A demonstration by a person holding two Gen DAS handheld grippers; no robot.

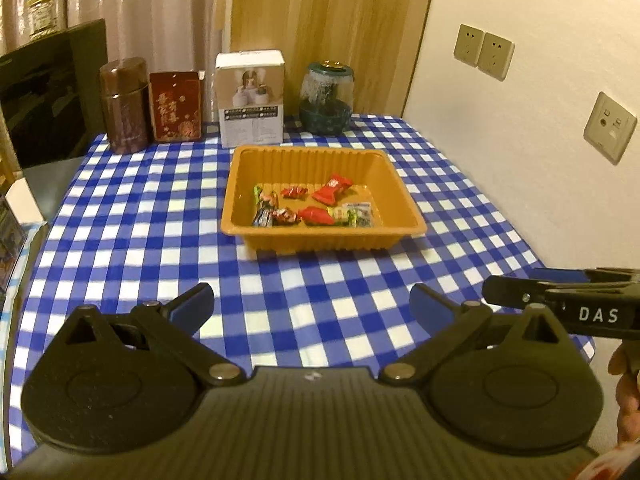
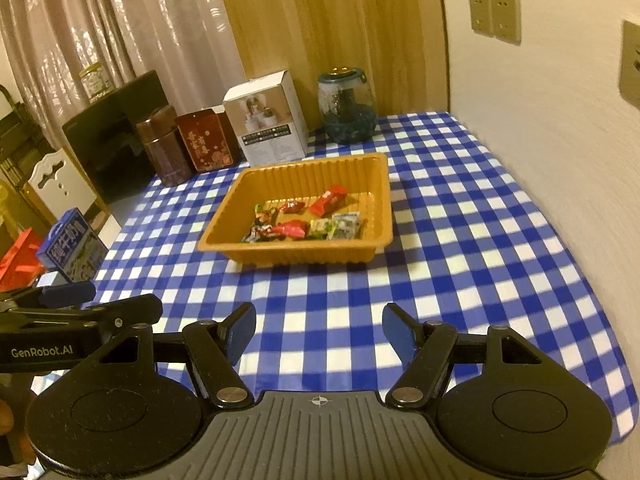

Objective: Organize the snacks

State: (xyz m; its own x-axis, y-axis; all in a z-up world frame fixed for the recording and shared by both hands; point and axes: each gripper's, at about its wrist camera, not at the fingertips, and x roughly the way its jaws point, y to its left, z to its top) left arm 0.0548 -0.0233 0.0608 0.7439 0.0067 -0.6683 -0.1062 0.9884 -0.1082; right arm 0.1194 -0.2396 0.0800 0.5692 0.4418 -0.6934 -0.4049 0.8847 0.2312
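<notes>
An orange plastic tray (image 1: 400, 192) sits in the middle of the blue checked table; it also shows in the right wrist view (image 2: 380, 200). Several wrapped snacks lie in it, among them a red packet (image 1: 331, 190) (image 2: 327, 200) and a green-white packet (image 1: 352, 215) (image 2: 336, 227). My left gripper (image 1: 312, 308) is open and empty, hovering over the table in front of the tray. My right gripper (image 2: 319, 336) is open and empty, also near the front edge. The right gripper's side shows at the right of the left wrist view (image 1: 560, 304).
At the back stand a brown tin (image 1: 124, 106), a red box (image 1: 175, 106), a white box (image 1: 250, 98) and a glass jar (image 1: 326, 98). A wall with sockets (image 1: 484, 52) borders the right. A blue carton (image 2: 72, 248) sits left of the table.
</notes>
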